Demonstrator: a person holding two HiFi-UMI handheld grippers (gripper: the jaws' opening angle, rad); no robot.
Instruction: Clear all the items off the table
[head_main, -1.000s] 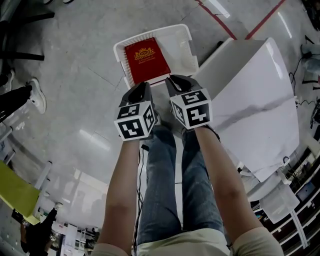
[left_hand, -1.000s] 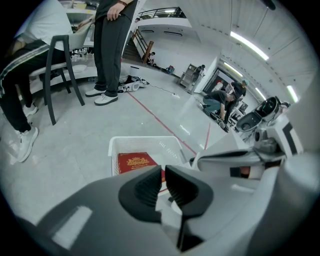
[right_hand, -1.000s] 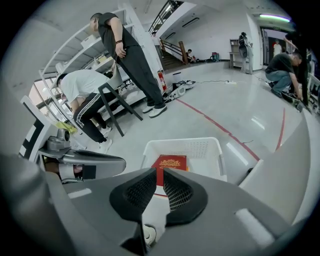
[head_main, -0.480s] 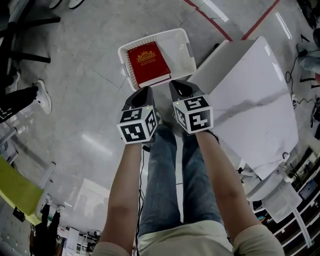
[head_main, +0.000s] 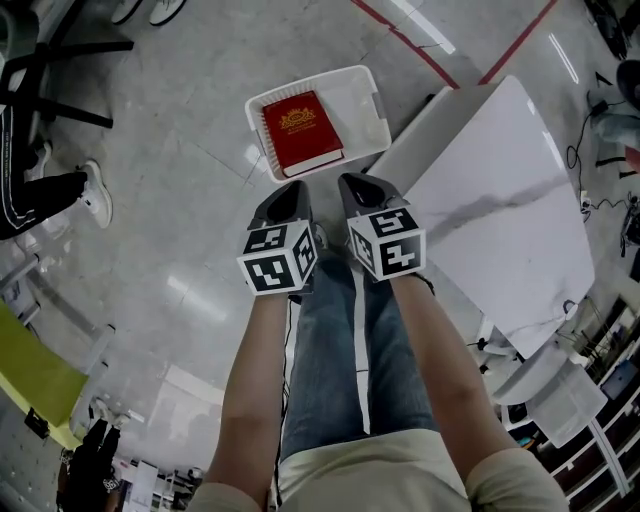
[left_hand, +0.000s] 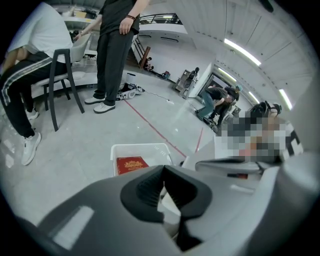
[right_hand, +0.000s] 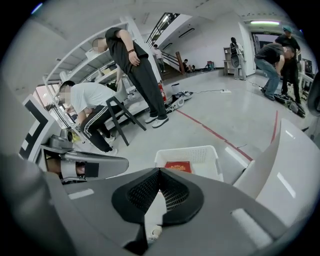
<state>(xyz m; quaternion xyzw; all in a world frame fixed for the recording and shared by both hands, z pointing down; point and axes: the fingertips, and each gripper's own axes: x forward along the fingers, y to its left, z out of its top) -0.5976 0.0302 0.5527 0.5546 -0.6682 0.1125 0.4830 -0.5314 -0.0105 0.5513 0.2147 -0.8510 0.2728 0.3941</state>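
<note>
A red book (head_main: 301, 131) with a gold crest lies in a white plastic basket (head_main: 360, 92) on the floor. It also shows in the left gripper view as the red book (left_hand: 131, 164) in the basket (left_hand: 125, 148), and in the right gripper view as the red book (right_hand: 178, 166) in the basket (right_hand: 206, 156). My left gripper (head_main: 291, 190) and right gripper (head_main: 353, 184) hang side by side above the floor, nearer to me than the basket. Both are shut, with nothing between their jaws. The white marble-patterned table (head_main: 500, 215) stands at the right with a bare top.
A seated person's legs and shoe (head_main: 96, 193) are at the left by a dark chair (left_hand: 62, 80). A person in black (left_hand: 114, 50) stands behind it. Red tape lines (head_main: 405, 38) cross the grey floor. Other people (right_hand: 272, 55) work farther off.
Both grippers have risen away from the basket, so the basket and book look smaller and farther. The book stays lying in the basket.
</note>
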